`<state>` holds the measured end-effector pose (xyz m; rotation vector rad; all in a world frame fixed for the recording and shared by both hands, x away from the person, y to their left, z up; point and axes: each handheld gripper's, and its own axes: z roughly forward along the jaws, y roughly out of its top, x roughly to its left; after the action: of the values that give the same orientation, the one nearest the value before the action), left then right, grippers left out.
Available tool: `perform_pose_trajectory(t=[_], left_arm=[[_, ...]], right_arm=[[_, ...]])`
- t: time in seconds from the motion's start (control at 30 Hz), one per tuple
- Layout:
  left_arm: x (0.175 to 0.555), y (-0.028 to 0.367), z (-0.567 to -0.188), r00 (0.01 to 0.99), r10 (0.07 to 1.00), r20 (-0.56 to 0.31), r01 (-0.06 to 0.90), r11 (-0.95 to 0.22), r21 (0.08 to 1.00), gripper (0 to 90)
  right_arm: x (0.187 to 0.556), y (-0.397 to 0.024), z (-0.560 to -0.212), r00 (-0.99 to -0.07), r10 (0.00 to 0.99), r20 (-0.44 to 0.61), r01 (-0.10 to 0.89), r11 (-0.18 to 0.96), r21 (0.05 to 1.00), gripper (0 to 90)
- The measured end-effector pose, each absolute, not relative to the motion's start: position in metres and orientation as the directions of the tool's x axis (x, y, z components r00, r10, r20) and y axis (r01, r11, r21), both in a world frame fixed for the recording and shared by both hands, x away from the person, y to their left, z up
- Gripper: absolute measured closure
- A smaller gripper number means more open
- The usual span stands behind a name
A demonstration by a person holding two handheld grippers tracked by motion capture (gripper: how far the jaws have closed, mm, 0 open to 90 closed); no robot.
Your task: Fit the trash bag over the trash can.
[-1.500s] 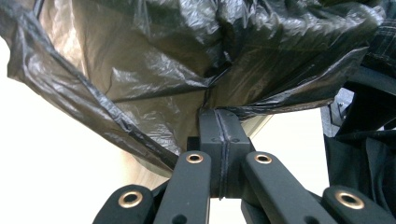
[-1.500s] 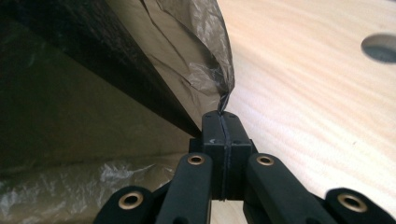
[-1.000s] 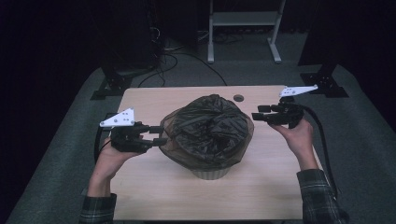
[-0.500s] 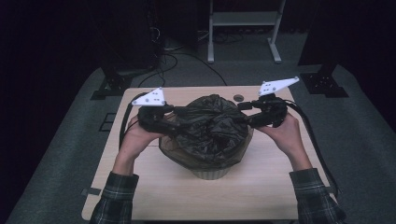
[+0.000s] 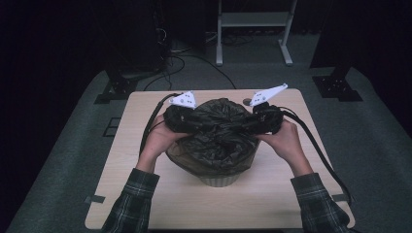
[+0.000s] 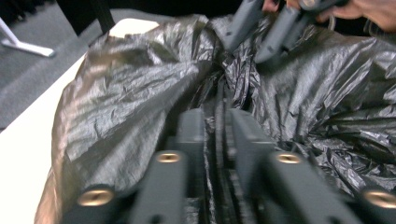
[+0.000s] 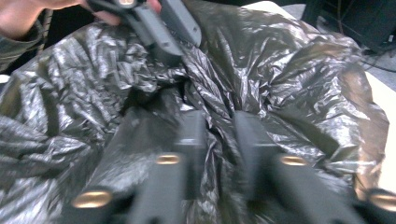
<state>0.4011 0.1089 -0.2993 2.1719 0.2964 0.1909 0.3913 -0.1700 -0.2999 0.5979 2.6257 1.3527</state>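
A crinkled black plastic bag [image 5: 218, 143] lines a small pale bin [image 5: 219, 180] at the middle of the wooden table [image 5: 136, 184]. My left gripper [image 5: 195, 122] bites the bag's far left rim, and my right gripper [image 5: 248, 121] bites its far right rim. Both sets of jaws have just been closing, and each now pinches a fold of film. In the left gripper view the bag [image 6: 126, 98] is bunched between my left gripper [image 6: 217, 128], with the right gripper [image 6: 261, 35] beyond. In the right gripper view my right gripper [image 7: 219, 128] squeezes the bag [image 7: 294, 74]; the left gripper [image 7: 166, 30] is opposite.
A small round brown thing [image 5: 247, 101] lies on the table just behind the bag. Cables [image 5: 316, 145] trail from both grippers across the tabletop. A metal stand [image 5: 252, 29] and dark tripod feet [image 5: 114, 90] rest on the grey floor behind.
Both hands have swung from the bag's sides to its far rim and come closer together. The jaws of both grippers have closed on the plastic, which is now gathered upward.
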Motion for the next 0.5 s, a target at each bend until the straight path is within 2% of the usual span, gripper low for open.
perform_pose_trajectory(t=[0.07,0.27,0.5], left_arm=[[0.400,0.112,-0.300,0.960,0.280,0.010,0.151,-0.549,0.822,88.9],[0.396,0.139,-0.298,0.943,0.334,-0.002,0.179,-0.501,0.847,89.5],[0.387,0.183,-0.297,0.916,0.400,-0.013,0.209,-0.451,0.868,89.5]], right_arm=[[0.389,-0.170,-0.299,-0.916,0.398,0.054,0.275,0.524,0.806,88.4],[0.385,-0.179,-0.295,-0.917,0.396,0.043,0.262,0.518,0.814,89.4],[0.379,-0.212,-0.291,-0.907,0.417,0.053,0.266,0.472,0.840,89.4]])
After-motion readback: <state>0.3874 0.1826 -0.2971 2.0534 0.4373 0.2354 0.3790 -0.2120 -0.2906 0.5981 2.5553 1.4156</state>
